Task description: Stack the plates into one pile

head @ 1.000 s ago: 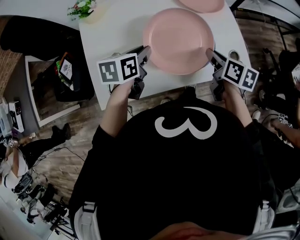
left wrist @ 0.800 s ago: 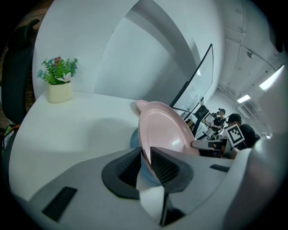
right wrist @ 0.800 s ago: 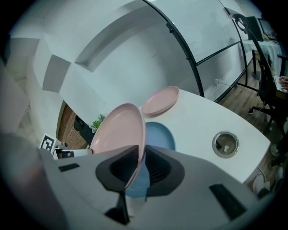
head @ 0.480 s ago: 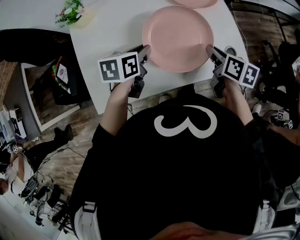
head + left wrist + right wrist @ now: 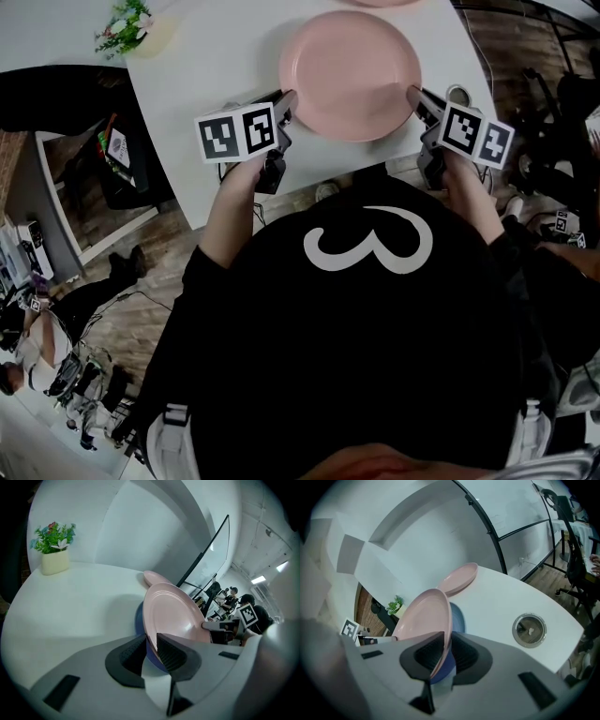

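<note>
You grip the pink plate (image 5: 349, 73) by opposite rims, your left gripper (image 5: 289, 101) and right gripper (image 5: 415, 97) each closed tight on its edge. It hangs over the white table (image 5: 216, 66), with a blue plate (image 5: 139, 618) just beneath.

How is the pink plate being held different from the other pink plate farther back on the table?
The near pink plate is pinched at its rim by the left gripper and the right gripper; the far pink plate is touched by nothing. The near one has something blue under it; the far one lies straight on the white table. Both are round and pink.
</note>
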{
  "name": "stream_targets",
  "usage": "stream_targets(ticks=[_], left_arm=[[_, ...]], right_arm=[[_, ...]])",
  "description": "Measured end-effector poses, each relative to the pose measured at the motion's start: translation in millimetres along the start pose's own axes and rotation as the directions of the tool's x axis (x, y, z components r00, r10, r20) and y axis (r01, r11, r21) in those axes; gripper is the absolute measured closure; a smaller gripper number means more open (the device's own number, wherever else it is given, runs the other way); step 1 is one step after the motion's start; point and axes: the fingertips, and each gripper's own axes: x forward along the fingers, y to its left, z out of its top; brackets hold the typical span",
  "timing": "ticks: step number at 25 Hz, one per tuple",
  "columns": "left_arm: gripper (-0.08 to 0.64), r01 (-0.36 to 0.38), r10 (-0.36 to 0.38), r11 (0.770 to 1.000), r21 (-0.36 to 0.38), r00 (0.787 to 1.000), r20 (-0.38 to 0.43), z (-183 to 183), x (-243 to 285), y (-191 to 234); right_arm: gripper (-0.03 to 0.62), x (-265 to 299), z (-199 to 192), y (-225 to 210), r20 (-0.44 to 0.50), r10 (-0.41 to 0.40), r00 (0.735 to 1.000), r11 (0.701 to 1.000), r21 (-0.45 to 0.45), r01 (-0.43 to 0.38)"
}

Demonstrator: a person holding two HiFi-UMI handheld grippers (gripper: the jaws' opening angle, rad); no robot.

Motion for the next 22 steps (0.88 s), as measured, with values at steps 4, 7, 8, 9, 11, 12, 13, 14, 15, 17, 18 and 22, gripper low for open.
stream_targets(ticks=[4, 7, 8, 9, 11, 12, 13, 14, 15, 17, 18, 22], left_arm=[[0.492, -0.015, 0.015, 1.0, 0.003, 0.999, -0.034, -9, 9, 5], [0.492, -0.03, 0.031, 0.999, 0.012, 0.998, -0.051, -14, 12, 8], [0.492, -0.034, 0.035, 0.999, 0.013, 0.998, -0.056, -15, 14, 8], [0.492, -0.037, 0.038, 0.999, 0.012, 0.997, -0.06, -17, 15, 8], [0.492, -0.043, 0.043, 0.999, 0.009, 0.997, -0.064, -19, 18, 8], [0.491, -0.046, 0.046, 0.999, 0.008, 0.997, -0.063, -19, 18, 8], [0.491, -0.049, 0.049, 0.999, 0.007, 0.997, -0.062, -19, 19, 9], [0.491, -0.051, 0.052, 0.999, 0.007, 0.997, -0.06, -19, 19, 9], [0.491, -0.054, 0.054, 0.999, 0.008, 0.997, -0.057, -18, 19, 9], [0.491, -0.061, 0.062, 0.998, 0.013, 0.997, -0.053, -18, 20, 9], [0.491, -0.066, 0.067, 0.998, 0.017, 0.996, -0.052, -18, 20, 9], [0.483, -0.089, 0.091, 0.995, 0.039, 0.994, -0.058, -21, 21, 10]], right_arm=[[0.529, 7, -9, -6, -0.031, 0.001, 1.0, 1.0, 0.01, -0.001], [0.529, 10, -12, -9, -0.047, 0.008, 0.999, 1.0, 0.015, -0.007], [0.529, 11, -12, -9, -0.05, 0.006, 0.999, 1.0, 0.011, -0.006], [0.528, 11, -12, -10, -0.052, 0.005, 0.999, 1.0, 0.006, -0.005], [0.529, 13, -12, -11, -0.054, 0.006, 0.999, 1.0, -0.005, -0.006], [0.529, 13, -12, -11, -0.055, 0.009, 0.998, 1.0, -0.01, -0.01], [0.528, 13, -11, -10, -0.056, 0.013, 0.998, 1.0, -0.015, -0.014], [0.528, 13, -11, -10, -0.058, 0.017, 0.998, 1.0, -0.021, -0.019], [0.528, 13, -10, -10, -0.06, 0.022, 0.998, 0.999, -0.028, -0.023], [0.528, 13, -10, -9, -0.064, 0.028, 0.998, 0.999, -0.039, -0.031], [0.528, 13, -10, -8, -0.067, 0.031, 0.997, 0.999, -0.043, -0.034], [0.514, 13, -11, -8, -0.075, 0.034, 0.997, 0.998, -0.044, -0.038]])
